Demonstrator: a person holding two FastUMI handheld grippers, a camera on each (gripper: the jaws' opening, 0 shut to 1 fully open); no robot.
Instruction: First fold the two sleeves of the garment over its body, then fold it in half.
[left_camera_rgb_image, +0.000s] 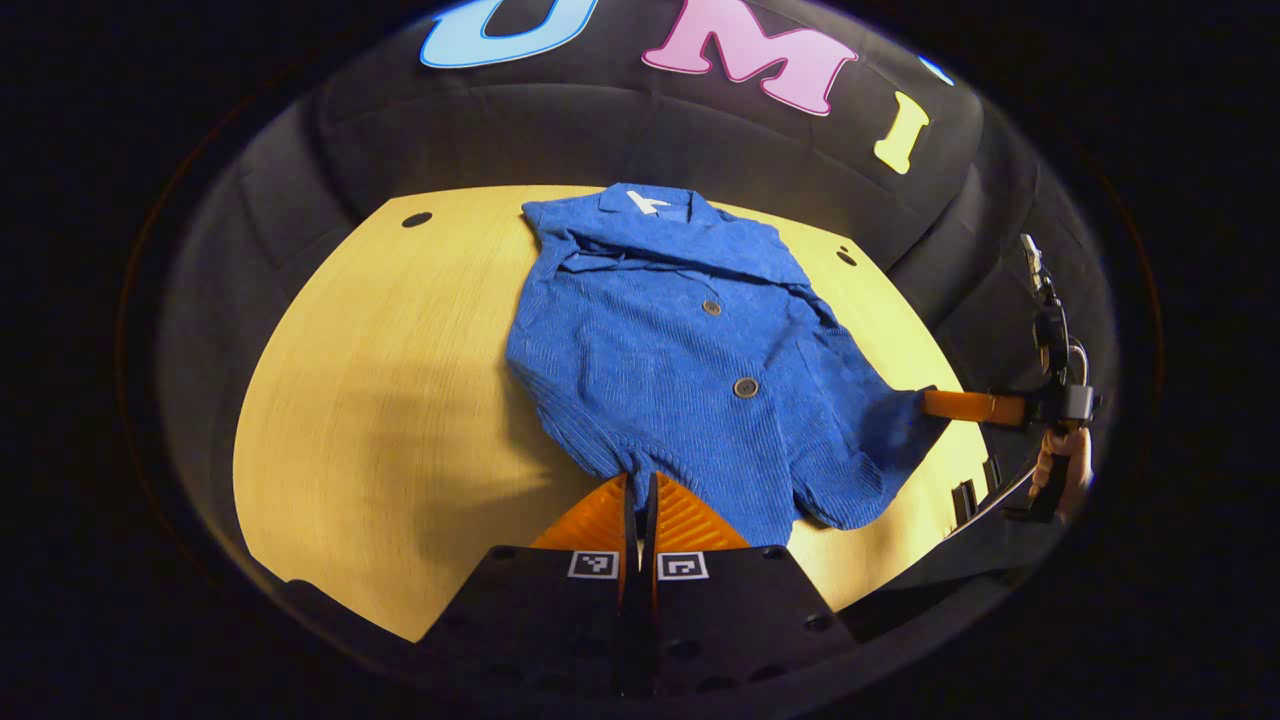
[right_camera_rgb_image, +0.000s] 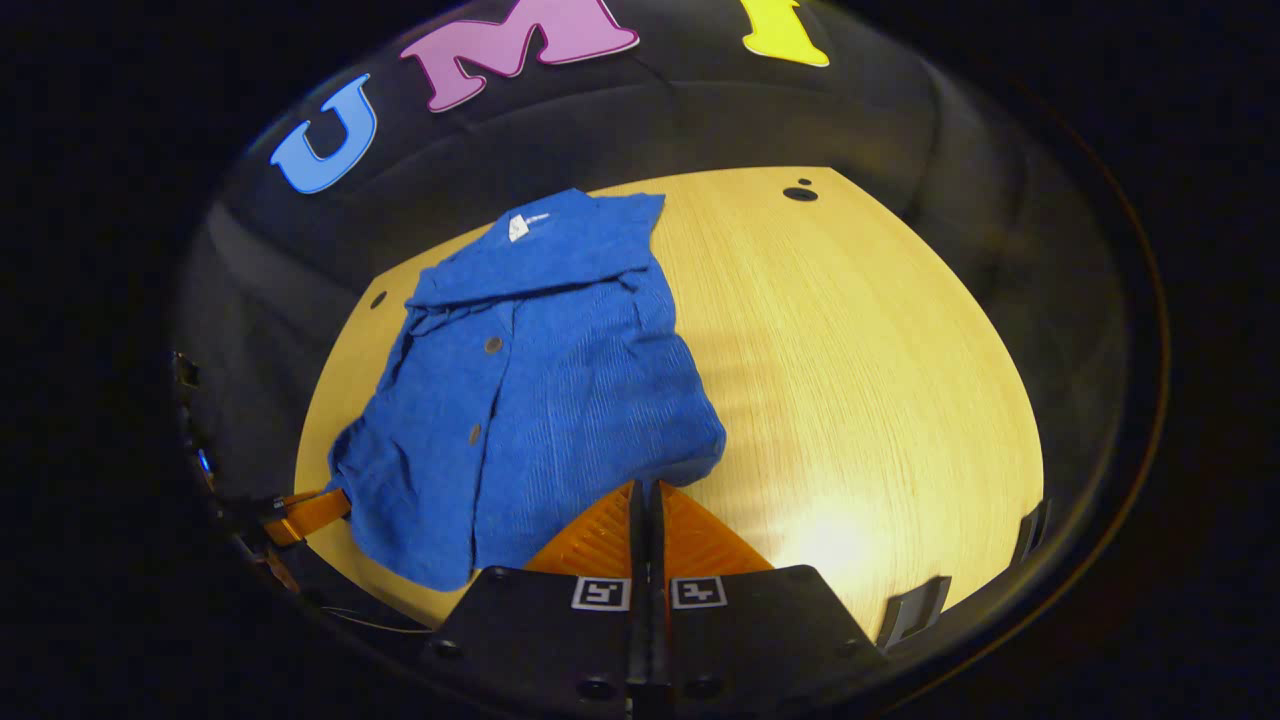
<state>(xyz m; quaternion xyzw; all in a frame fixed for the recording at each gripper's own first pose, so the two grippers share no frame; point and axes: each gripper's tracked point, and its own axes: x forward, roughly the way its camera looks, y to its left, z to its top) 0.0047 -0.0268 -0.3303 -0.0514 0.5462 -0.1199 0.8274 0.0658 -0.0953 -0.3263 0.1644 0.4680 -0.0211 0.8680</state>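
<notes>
A light wooden table (left_camera_rgb_image: 380, 400) carries the work, with small dark holes (left_camera_rgb_image: 416, 219) near its far corners and dark clips (right_camera_rgb_image: 912, 605) along the near edge to the right of the right gripper. Nothing lies between either gripper and the cloth. The left gripper (left_camera_rgb_image: 641, 485) sits low at the near hem, fingers pressed together on the fabric edge. The right gripper (right_camera_rgb_image: 646, 492) is likewise closed on the hem; in the left gripper view it reaches in from the far right, a hand (left_camera_rgb_image: 1062, 470) on its handle. The blue garment (left_camera_rgb_image: 690, 350) lies directly ahead of both grippers, collar farthest, buttons up, sleeves apparently folded in, though creases obscure this.
</notes>
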